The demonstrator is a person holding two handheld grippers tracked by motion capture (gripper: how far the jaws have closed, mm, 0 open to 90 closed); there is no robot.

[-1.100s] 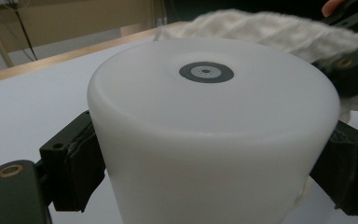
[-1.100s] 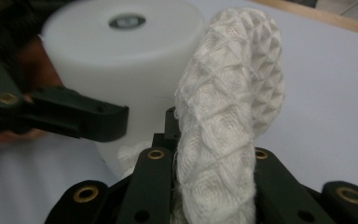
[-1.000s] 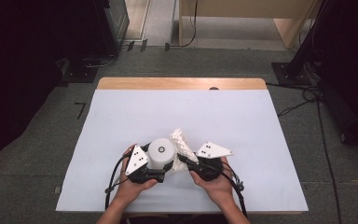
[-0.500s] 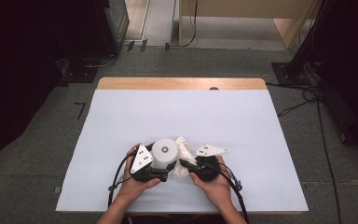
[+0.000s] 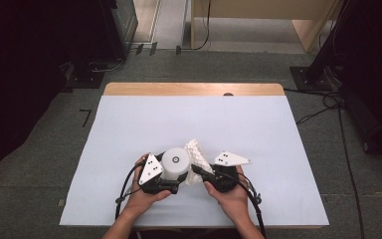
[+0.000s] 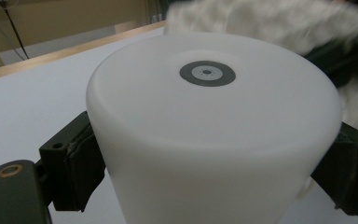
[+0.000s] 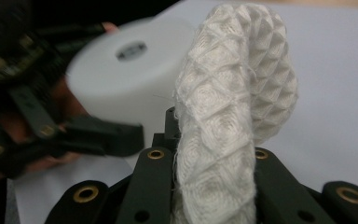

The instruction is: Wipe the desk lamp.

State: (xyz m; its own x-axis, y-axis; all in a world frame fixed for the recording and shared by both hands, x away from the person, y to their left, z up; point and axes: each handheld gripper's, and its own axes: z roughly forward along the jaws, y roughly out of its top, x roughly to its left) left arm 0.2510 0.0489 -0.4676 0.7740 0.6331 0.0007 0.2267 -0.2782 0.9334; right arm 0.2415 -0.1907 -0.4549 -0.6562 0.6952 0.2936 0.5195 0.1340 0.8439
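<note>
- Versus a second ago, both hands had drawn the things nearer the table's [image 5: 129,124] 6 o'clock edge; cloth tipped lower.
- Left gripper [image 5: 161,185] pinched the white cup [image 5: 175,164]: smooth, matte cylinder, upside down, grey ring mark on top.
- Right gripper [image 5: 206,175], at the cup's 3 o'clock, was pressed together on a white cloth [image 5: 197,155], waffle-textured, folded, upright.
- Left gripper view showed pads [image 6: 81,161] against the cup wall; right gripper view showed the cloth's diamond weave.

White cup [image 6: 214,126]: smooth, matt, translucent plastic. Cloth [image 7: 233,112]: white, rough waffle-weave fabric. Table [image 5: 189,88]: wood edge, matt white cover.
</note>
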